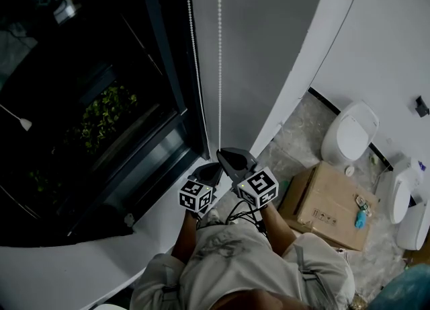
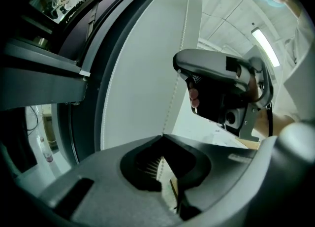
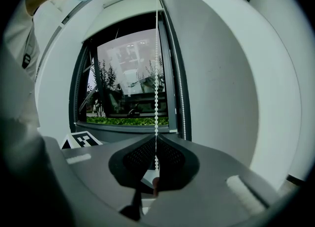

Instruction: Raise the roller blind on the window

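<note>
Two white bead-chain strands hang beside the dark window (image 1: 87, 100). In the head view the right strand (image 1: 220, 66) runs straight down into my right gripper (image 1: 222, 153), which is shut on it. My left gripper (image 1: 216, 167) sits just below and left of it, also shut on a chain. In the left gripper view the chain (image 2: 173, 93) rises from the shut left gripper (image 2: 162, 136) past the right gripper (image 2: 178, 66). In the right gripper view the chain (image 3: 156, 73) enters the shut right gripper (image 3: 156, 136). The other strand (image 3: 179, 88) hangs free along the frame. The glass shows uncovered.
A white sill (image 1: 101, 261) runs under the window, a white wall (image 1: 269, 46) to its right. On the floor at the right stand a cardboard box (image 1: 322, 201) with keys (image 1: 361, 212) on it and a white toilet (image 1: 349, 134). Green plants (image 3: 128, 120) show outside.
</note>
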The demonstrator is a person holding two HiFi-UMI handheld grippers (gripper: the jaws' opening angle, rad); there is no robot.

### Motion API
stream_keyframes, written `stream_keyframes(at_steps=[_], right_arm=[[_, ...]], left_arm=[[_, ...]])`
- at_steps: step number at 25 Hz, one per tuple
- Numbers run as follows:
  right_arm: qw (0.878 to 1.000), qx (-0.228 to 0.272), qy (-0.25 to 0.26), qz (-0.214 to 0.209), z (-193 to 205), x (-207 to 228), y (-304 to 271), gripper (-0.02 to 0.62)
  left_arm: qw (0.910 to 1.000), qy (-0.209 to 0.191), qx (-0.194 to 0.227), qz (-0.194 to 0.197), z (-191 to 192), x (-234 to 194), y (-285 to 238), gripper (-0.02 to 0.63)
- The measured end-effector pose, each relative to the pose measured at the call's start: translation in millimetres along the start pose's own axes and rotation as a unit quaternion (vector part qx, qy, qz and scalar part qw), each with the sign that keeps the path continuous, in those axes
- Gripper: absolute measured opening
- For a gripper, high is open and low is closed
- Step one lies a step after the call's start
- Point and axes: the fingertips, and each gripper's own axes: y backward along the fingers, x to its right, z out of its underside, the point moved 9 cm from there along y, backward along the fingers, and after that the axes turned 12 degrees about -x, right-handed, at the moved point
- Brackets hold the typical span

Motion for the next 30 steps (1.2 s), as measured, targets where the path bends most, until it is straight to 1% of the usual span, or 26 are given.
stream_keyframes(at_steps=[4, 9, 12, 16, 18, 19, 20, 24, 30], right_arm=[[1.0, 0.002, 0.0, 0.0, 0.1, 0.1, 0.6, 0.014], [1.0, 0.002, 0.004, 0.003, 0.0, 1.1, 1.0, 0.014], [1.0, 0.001, 0.003, 0.003, 1.4, 1.8, 1.7, 0.014], [1.0, 0.0, 0.006, 0.005, 1.7, 3.3, 1.7, 0.013], [1.0, 0.004, 0.005, 0.005, 1.7, 3.5, 1.6, 0.014], [1.0, 0.004, 0.006, 0.007, 1.1, 4.0, 2.0, 0.012], [1.0, 0.003, 0.007, 0.01, 0.2, 4.7, 2.6, 0.013], [1.0, 0.0, 0.01, 0.017, -0.8, 6.6, 4.2, 0.012], [1.0, 0.008, 0.009, 0.004, 2.3, 3.0, 1.2, 0.013]], left_arm=[[1.0, 0.003, -0.004, 0.008, 0.5, 4.1, 1.9, 0.014], [1.0, 0.001, 0.002, 0.006, -1.6, 5.1, 10.4, 0.015], [0.9998, -0.004, 0.019, 0.004, -11.3, 7.7, 21.3, 0.028], [0.9978, -0.006, 0.065, 0.01, -38.1, 12.6, 42.1, 0.049], [0.9959, -0.018, 0.088, 0.007, -54.5, 16.5, 54.3, 0.057], [0.9948, -0.026, 0.098, 0.004, -62.7, 18.4, 60.6, 0.05], [0.9935, -0.033, 0.109, 0.003, -70.9, 20.1, 66.8, 0.06], [0.9875, -0.063, 0.144, 0.005, -103.0, 28.2, 86.0, 0.072], [0.9762, -0.112, 0.185, 0.009, -152.6, 42.9, 103.0, 0.086]])
